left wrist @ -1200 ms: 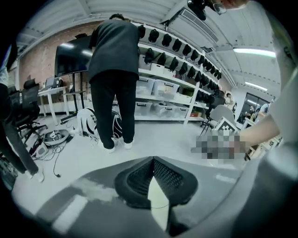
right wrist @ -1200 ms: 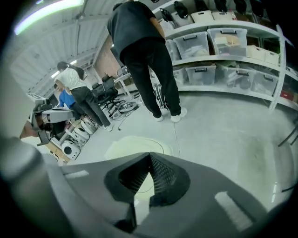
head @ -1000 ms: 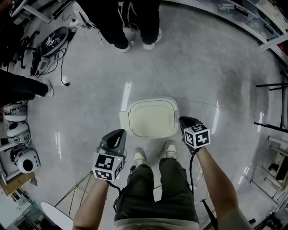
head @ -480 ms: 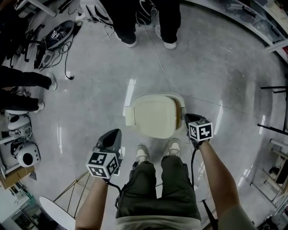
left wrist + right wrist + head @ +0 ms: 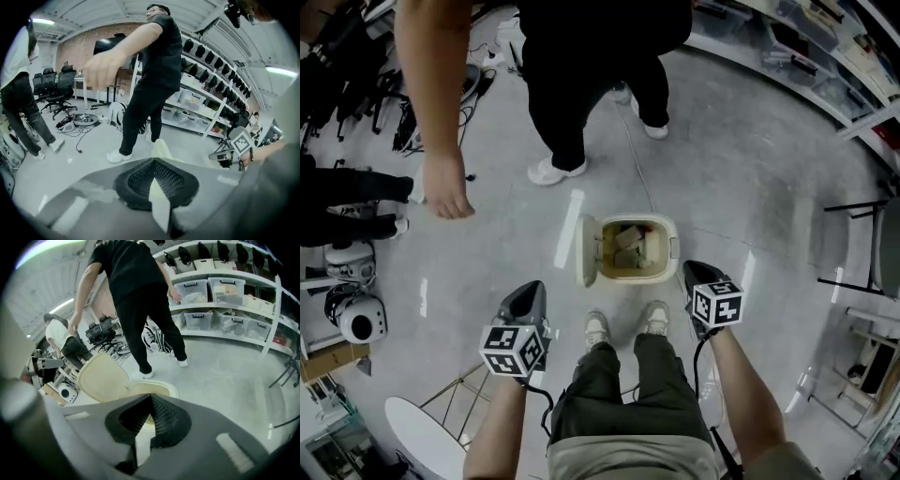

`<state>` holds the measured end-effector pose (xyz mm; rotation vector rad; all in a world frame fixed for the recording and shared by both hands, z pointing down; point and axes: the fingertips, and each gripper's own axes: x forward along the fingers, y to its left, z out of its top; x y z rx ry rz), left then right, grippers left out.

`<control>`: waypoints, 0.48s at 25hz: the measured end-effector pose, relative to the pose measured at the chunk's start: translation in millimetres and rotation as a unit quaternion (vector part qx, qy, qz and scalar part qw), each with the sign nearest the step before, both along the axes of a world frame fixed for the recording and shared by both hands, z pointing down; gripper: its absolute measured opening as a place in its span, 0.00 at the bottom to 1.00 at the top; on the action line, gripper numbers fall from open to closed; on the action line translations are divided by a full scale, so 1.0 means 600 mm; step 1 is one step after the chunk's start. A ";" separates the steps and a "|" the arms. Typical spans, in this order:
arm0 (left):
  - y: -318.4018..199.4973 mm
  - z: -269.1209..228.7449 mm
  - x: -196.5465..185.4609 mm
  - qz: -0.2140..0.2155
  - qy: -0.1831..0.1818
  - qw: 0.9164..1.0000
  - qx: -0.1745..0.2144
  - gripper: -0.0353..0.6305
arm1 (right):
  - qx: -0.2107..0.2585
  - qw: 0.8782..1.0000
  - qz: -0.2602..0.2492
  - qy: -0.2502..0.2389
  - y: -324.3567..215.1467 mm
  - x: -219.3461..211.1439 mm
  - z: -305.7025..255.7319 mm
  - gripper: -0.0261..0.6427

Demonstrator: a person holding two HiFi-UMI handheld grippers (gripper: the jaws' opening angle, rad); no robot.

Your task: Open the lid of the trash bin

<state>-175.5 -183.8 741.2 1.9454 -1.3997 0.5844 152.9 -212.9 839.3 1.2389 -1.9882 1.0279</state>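
**While both grippers hang empty, bin lid stands raised**

As the head view shows, the trash bin (image 5: 666, 246) sits on the grey floor (image 5: 741, 187) directly ahead of my shoes (image 5: 594, 328). Its lid (image 5: 588, 250) is swung up on edge along the bin's left side, and the mouth is fully exposed. Pale items (image 5: 628, 239) lie inside; I cannot tell what they are.

My left gripper (image 5: 530, 287) is held low and to the left of the bin, clear of it and pointing forward. In the left gripper view its jaws are pressed together at the tips with nothing between them. The top edge of the cream lid rises just beyond them.

My right gripper (image 5: 689, 268) sits just beside the bin's near right corner; I cannot tell from any view whether it touches the rim. In the right gripper view its jaws also meet at the tips and hold nothing. The raised lid leans away to the left and the bin's rim lies just past the jaw tips.

A bystander (image 5: 581, 56) in dark clothing stands on the far side of the bin, well apart from it, one hand (image 5: 450, 199) hanging over the floor. Shelving (image 5: 220, 291) with storage boxes lines the wall behind.
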 end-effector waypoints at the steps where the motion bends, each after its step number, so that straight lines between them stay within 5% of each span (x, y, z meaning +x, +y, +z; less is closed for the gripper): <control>1: -0.001 -0.022 0.001 -0.001 0.002 1.000 0.007 0.06 | 0.011 1.000 -0.002 -0.004 0.002 -0.005 -0.033 0.04; 12: 0.006 -0.296 0.045 0.057 0.004 0.995 0.077 0.06 | 0.128 0.990 -0.031 -0.047 0.015 -0.063 -0.419 0.04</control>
